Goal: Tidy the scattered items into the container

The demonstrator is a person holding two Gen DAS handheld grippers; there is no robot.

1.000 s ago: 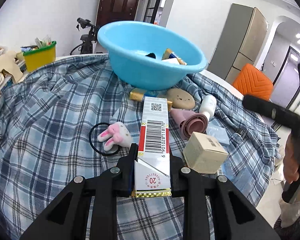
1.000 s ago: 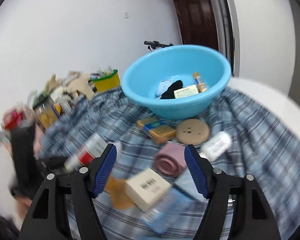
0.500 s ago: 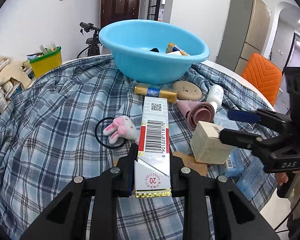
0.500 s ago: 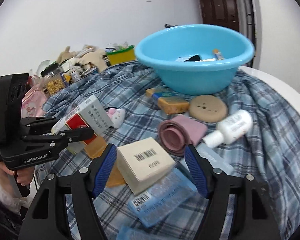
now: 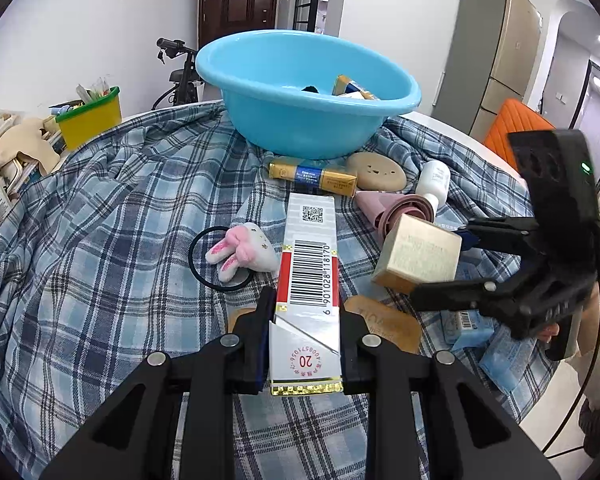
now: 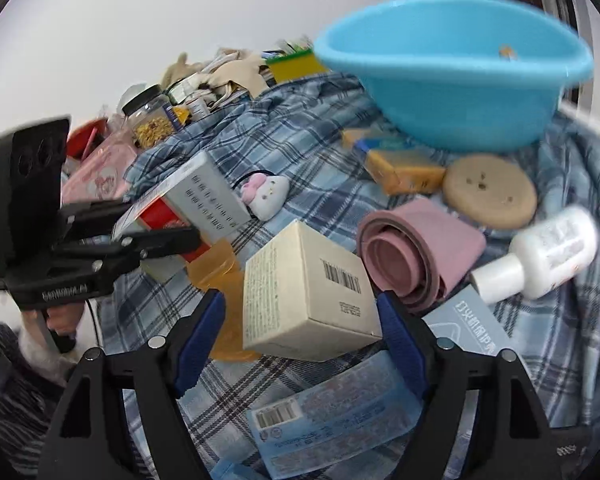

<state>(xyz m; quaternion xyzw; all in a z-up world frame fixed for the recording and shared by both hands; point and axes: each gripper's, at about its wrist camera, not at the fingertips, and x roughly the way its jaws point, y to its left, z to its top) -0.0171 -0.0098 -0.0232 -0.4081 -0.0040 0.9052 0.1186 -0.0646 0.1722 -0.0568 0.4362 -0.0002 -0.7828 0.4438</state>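
Blue-padded right gripper (image 6: 300, 320) lower now, fingers (image 6: 400, 340) opening astride cream box (image 6: 308, 292).

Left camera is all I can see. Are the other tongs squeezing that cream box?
Observer: No. The right tongs are opening with the cream box between them, and a gap shows beside one blue pad.
Child: Does the box have stripes to scan?
Observer: Yes, a black barcode on its top face, like the one on your carton.
Child: Is anything hiding off to my left?
Observer: A glass jar with a black lid, by the edge of the checked cloth.
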